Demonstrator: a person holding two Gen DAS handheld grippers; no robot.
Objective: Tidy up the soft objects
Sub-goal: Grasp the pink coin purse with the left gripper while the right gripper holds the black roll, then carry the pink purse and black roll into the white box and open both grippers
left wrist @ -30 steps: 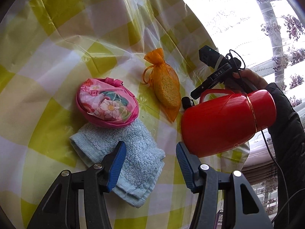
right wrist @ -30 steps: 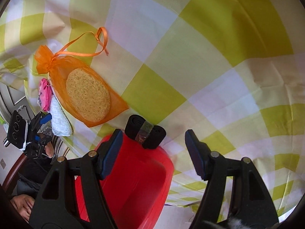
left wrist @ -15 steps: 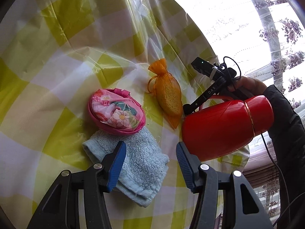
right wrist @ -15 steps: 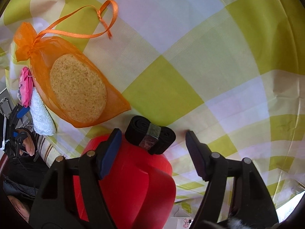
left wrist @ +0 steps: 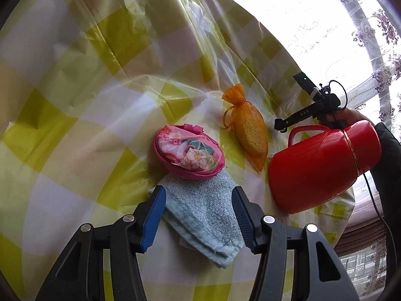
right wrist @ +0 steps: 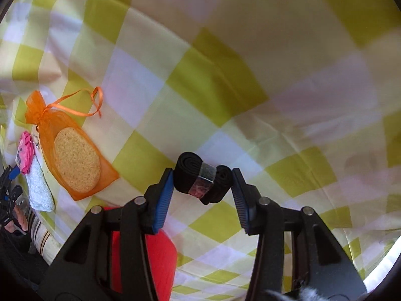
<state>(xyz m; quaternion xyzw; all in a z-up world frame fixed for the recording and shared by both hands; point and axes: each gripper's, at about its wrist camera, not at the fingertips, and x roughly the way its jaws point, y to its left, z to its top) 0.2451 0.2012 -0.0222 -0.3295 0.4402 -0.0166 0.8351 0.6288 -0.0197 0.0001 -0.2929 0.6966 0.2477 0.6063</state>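
Closing right tongs (right wrist: 203,185) around black roll (right wrist: 202,178) near tablecloth edge (right wrist: 371,273)

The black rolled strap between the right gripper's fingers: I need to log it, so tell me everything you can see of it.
The black rolled strap looks like elastic or webbing wound into two coils side by side, bound across the middle by a grey-green band. It looks soft and sits slightly tilted between the blue pads of the right gripper, whose jaws are closing; both pads appear to touch its ends. Whether it rests on the checked tablecloth or is lifted cannot be told.
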